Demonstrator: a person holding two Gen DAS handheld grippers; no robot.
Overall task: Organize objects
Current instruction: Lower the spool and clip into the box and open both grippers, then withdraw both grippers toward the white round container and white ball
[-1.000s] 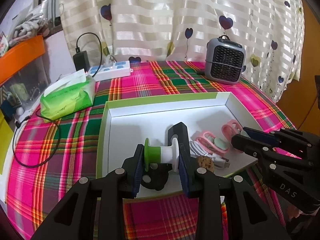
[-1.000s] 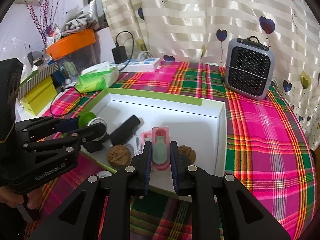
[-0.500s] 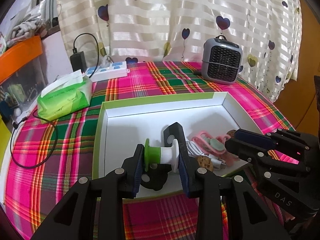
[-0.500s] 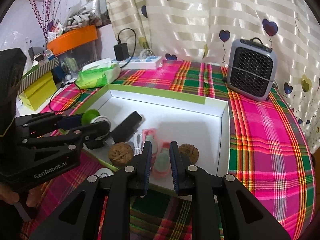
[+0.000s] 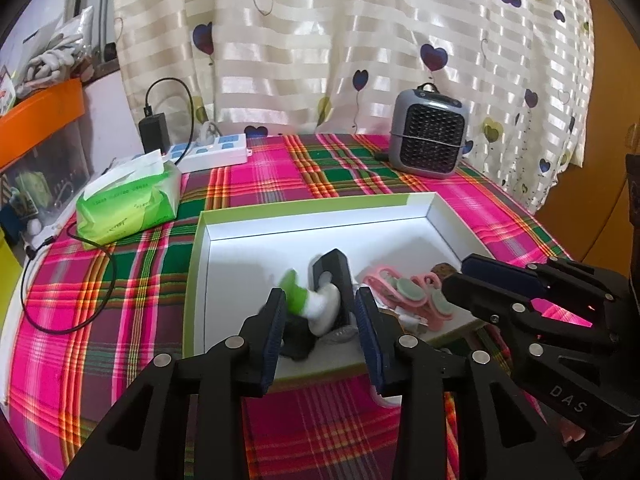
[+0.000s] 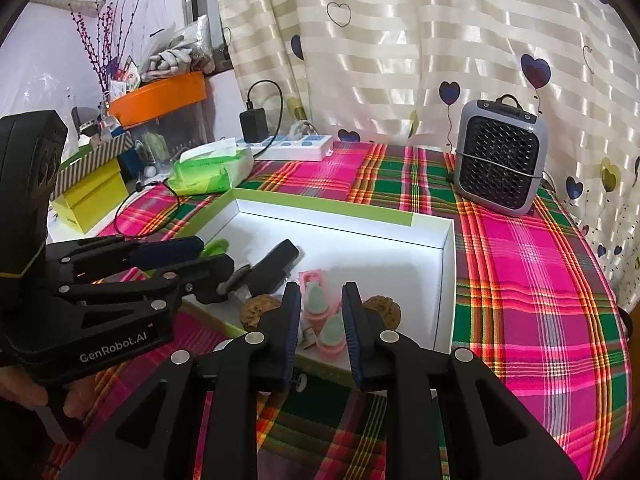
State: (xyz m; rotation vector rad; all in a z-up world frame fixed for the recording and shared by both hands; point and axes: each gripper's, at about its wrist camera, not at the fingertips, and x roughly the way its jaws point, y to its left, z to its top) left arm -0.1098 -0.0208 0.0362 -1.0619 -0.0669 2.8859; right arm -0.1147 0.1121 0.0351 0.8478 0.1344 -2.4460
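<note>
A white box with a green rim (image 5: 304, 204) (image 6: 320, 204) sits on the plaid table. My left gripper (image 5: 320, 312) (image 6: 208, 258) is open above the box's near left corner. A green and white spool (image 5: 310, 302) is blurred and tilted between its fingers, dropping free. A black rectangular device (image 5: 332, 272) (image 6: 276, 264) lies beside it. My right gripper (image 6: 320, 310) (image 5: 460, 276) is open over the box's near edge. Pink clips (image 6: 326, 322) (image 5: 404, 292) lie in the box below it, with two walnuts (image 6: 384, 310) close by.
A grey mini heater (image 5: 430, 136) (image 6: 500, 160) stands at the back right. A green tissue pack (image 5: 128, 200) (image 6: 208, 170), a white power strip (image 5: 212, 154) and a black cable (image 5: 68, 280) lie to the left. Boxes and an orange bin (image 6: 160, 96) crowd the far left.
My left gripper opened and let go of the spool, which is tipping into the box. My right gripper opened and released the pink clip, now lying in the box. Both grippers pulled back slightly.
</note>
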